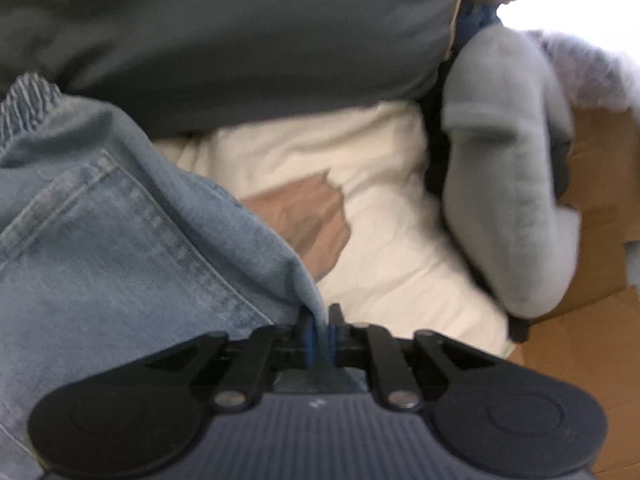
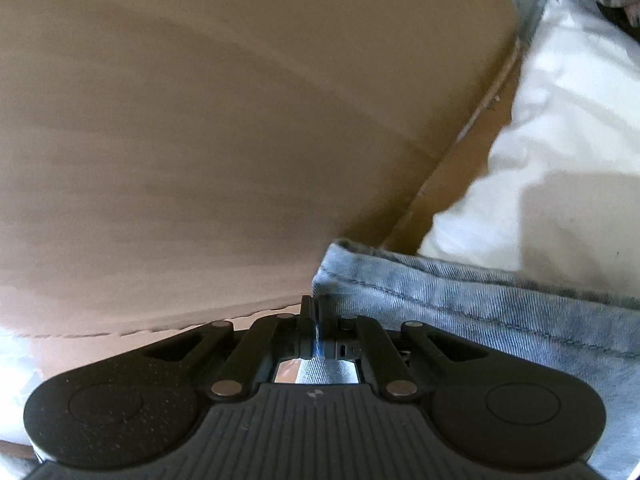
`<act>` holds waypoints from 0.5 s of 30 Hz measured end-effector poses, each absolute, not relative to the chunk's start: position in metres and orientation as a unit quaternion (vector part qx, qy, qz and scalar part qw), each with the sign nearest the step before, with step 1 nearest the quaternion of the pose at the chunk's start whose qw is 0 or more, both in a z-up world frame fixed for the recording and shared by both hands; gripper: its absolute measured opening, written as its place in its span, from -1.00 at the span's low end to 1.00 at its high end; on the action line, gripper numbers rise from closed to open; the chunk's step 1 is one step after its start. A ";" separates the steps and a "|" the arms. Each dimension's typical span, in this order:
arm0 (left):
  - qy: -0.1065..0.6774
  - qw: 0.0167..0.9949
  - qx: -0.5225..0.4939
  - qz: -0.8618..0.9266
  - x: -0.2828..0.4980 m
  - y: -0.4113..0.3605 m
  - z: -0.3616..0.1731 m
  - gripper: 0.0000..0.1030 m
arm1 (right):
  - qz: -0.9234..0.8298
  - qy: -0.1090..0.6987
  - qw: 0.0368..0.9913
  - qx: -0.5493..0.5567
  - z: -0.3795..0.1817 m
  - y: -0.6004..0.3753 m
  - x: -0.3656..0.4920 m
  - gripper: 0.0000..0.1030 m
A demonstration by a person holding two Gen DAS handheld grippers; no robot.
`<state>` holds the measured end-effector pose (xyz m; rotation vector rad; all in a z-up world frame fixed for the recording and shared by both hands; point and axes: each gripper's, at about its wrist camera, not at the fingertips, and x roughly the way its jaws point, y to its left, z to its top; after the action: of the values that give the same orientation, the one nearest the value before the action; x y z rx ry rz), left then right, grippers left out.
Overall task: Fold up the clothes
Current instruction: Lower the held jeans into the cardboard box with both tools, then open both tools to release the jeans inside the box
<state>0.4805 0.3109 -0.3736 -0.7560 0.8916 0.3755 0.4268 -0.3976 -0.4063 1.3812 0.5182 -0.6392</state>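
Left gripper (image 1: 320, 322) was nearly closed, pinching the jeans (image 1: 120, 220) at the pocket end; right gripper (image 2: 316, 320) clamped the hem over cardboard (image 2: 200, 120). Jeans hung over the white bedding (image 1: 380, 200), fold unfinished, laying down left

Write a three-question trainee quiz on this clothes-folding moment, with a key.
1. True or false: the right gripper is shut on the jeans' hem.
2. What lies under the jeans in the left wrist view? A) white sheet B) green towel C) bare wood
3. Fill in: the left gripper has denim between its ____.

Key: 1 true; 2 A, the white sheet; 3 fingers.
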 end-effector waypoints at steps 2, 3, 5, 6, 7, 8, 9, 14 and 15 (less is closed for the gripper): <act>0.422 0.817 -0.354 0.171 0.482 0.307 -0.374 -0.54 | -0.275 0.232 0.692 0.626 -0.409 -0.394 0.424 -0.95; 0.421 0.821 -0.352 0.159 0.482 0.302 -0.373 -0.47 | -0.270 0.234 0.693 0.626 -0.409 -0.392 0.422 -0.93; 0.425 0.827 -0.343 0.134 0.481 0.289 -0.371 -0.43 | -0.257 0.245 0.706 0.614 -0.405 -0.387 0.418 -0.81; 0.428 0.830 -0.337 0.121 0.481 0.282 -0.370 -0.43 | -0.249 0.250 0.712 0.607 -0.402 -0.385 0.416 -0.65; 0.431 0.833 -0.331 0.108 0.481 0.275 -0.369 -0.43 | -0.240 0.254 0.716 0.604 -0.399 -0.383 0.412 -0.57; 0.431 0.835 -0.327 0.098 0.479 0.267 -0.368 -0.43 | -0.232 0.257 0.720 0.601 -0.396 -0.381 0.408 -0.46; 0.431 0.837 -0.324 0.088 0.477 0.260 -0.367 -0.43 | -0.226 0.260 0.723 0.599 -0.392 -0.379 0.402 -0.41; 0.442 0.847 -0.291 0.047 0.465 0.220 -0.360 -0.43 | -0.200 0.282 0.746 0.570 -0.371 -0.376 0.374 -0.39; 0.443 0.848 -0.289 0.039 0.463 0.213 -0.358 -0.43 | -0.198 0.287 0.751 0.560 -0.367 -0.380 0.367 -0.38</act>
<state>0.4625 0.2125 -0.3582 -0.6091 0.9344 0.0813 0.3665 -0.3799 -0.3675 1.2239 0.6271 -0.4330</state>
